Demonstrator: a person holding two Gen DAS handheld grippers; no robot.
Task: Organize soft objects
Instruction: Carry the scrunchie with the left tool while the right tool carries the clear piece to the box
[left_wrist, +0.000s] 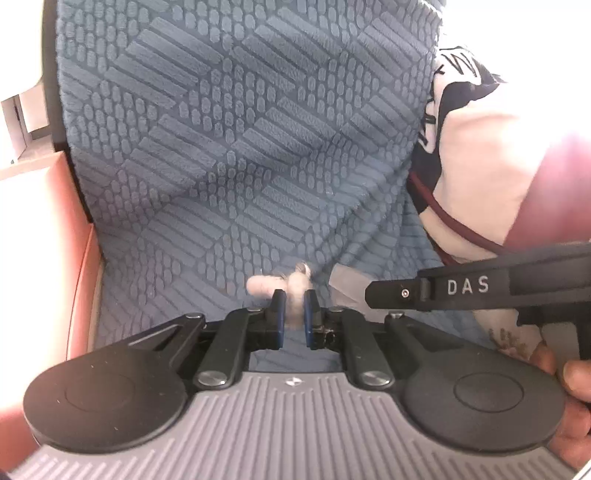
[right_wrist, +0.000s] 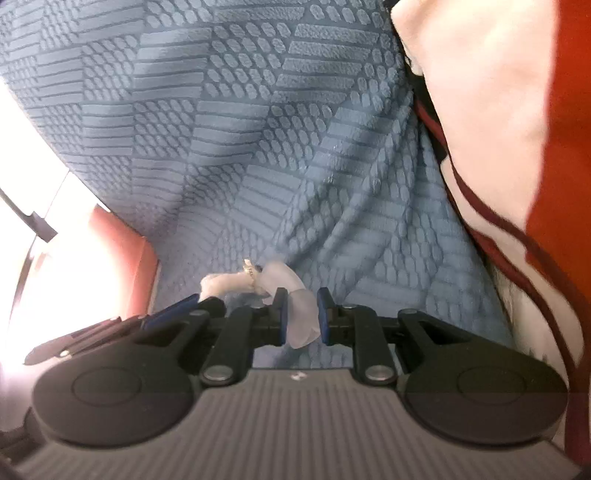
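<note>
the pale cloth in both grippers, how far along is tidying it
Done: nothing looks folded or put away yet. In hand: the left gripper and right gripper are each shut on part of the small pale cloth above the blue textured cover. Left: folding and placing it, plus the white printed fabric beside it.

My right gripper (right_wrist: 301, 314) pinches a white cloth strip (right_wrist: 301, 321) over blue textured fabric (right_wrist: 236, 129); left gripper (right_wrist: 173, 310) alongside.

Count: one blue textured woven blanket (left_wrist: 236, 140); one small pale soft cloth piece (right_wrist: 301, 317) with a metal ring; one white, black and maroon garment (left_wrist: 461, 122), right; two grippers.
</note>
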